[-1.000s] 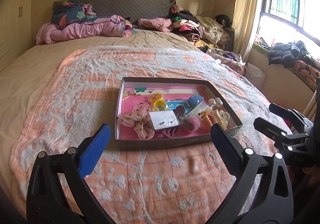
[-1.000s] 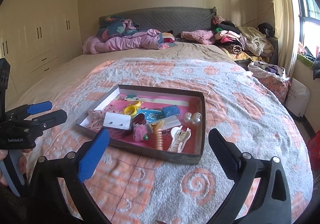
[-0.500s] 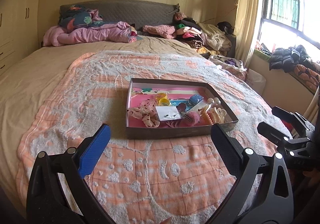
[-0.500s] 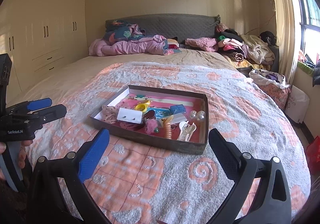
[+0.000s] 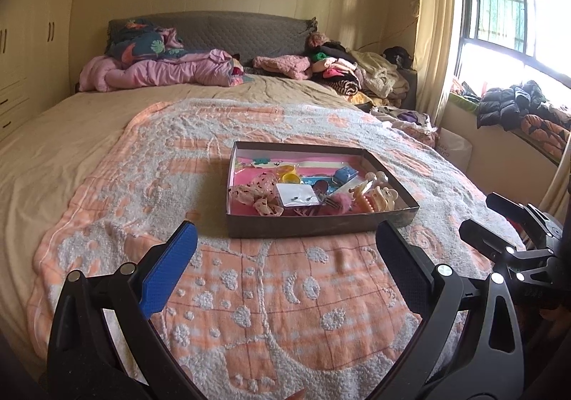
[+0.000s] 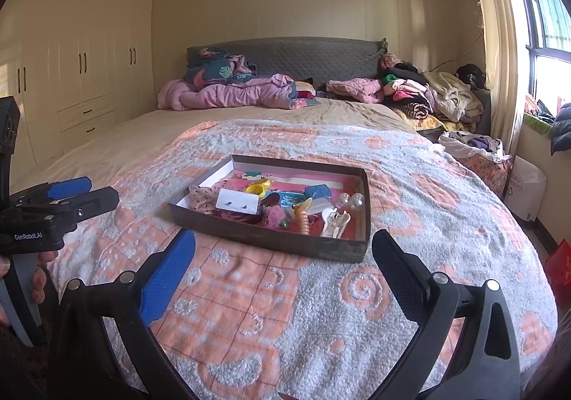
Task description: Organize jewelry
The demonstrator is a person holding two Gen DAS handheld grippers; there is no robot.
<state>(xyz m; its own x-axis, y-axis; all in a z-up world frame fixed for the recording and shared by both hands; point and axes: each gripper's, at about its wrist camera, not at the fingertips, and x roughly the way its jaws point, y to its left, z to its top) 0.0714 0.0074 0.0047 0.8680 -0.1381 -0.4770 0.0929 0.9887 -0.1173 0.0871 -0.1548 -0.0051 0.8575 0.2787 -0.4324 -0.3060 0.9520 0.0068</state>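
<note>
Ahead of both sets of tongs, on the orange-and-grey patterned blanket (image 5: 271, 296), sits a shallow dark box (image 5: 314, 227) with a pink floor, holding the jewelry and hair things. Left tongs (image 5: 285, 250) hang low over the blanket with fingers spread wide and nothing between them; the box lies just beyond their tips, a little to the right. Right tongs (image 6: 283, 248) are likewise spread and empty, with the box's near wall (image 6: 271, 236) just past their tips. Inside the box, a white earring card (image 6: 237, 202) lies toward the left, pink patterned scrunchies (image 5: 258, 195) beside it, a yellow ring-shaped piece (image 6: 257, 188) behind it, and a cream claw clip (image 6: 334, 221) with two pearl-like balls (image 6: 351, 199) at the right end. Smaller pieces in the middle are too jumbled to name, though one may be a pink pom-pom. Beyond the box, clothes (image 5: 335, 68) pile by the headboard.
</note>
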